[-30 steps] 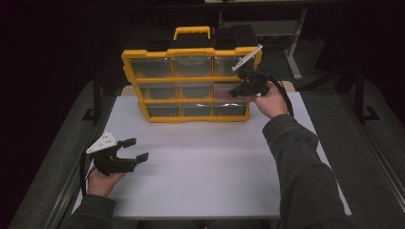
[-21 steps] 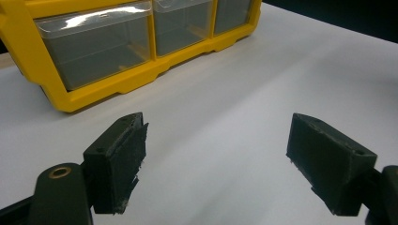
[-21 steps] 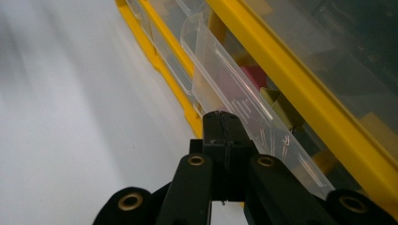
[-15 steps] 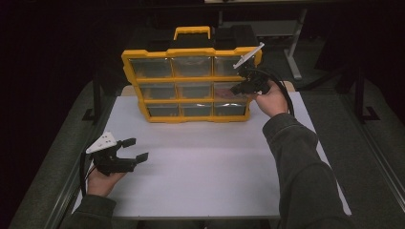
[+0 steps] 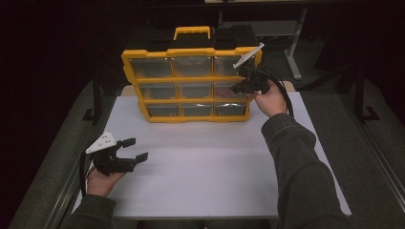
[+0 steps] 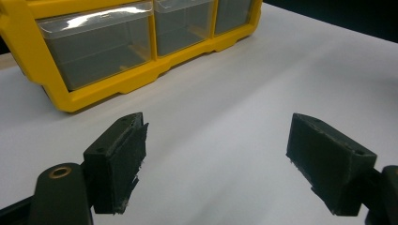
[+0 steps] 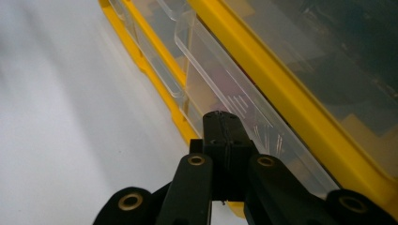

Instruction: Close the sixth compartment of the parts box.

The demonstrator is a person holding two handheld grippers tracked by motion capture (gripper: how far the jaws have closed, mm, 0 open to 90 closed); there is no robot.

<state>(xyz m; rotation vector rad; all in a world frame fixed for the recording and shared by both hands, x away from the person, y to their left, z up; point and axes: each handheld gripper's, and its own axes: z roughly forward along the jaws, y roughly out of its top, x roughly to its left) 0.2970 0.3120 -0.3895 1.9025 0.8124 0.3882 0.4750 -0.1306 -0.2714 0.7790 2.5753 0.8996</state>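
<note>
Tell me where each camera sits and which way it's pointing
High view: above the near side, looking down on the table; forearms, left gripper, right gripper.
Left gripper view: along its open jaws toward the yellow organizer.
Right gripper view: along its shut jaws at a clear drawer.
All three share the organizer.

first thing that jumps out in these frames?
The yellow organizer case with clear drawers, standing upright at the far edge of the white table, catches the eye first. Next, the right gripper, jaws shut, is up against the middle-row drawer at the case's right end; whether it pinches the drawer's lip is hard to tell. The left gripper hovers open over the near left of the table, holding nothing.
</note>
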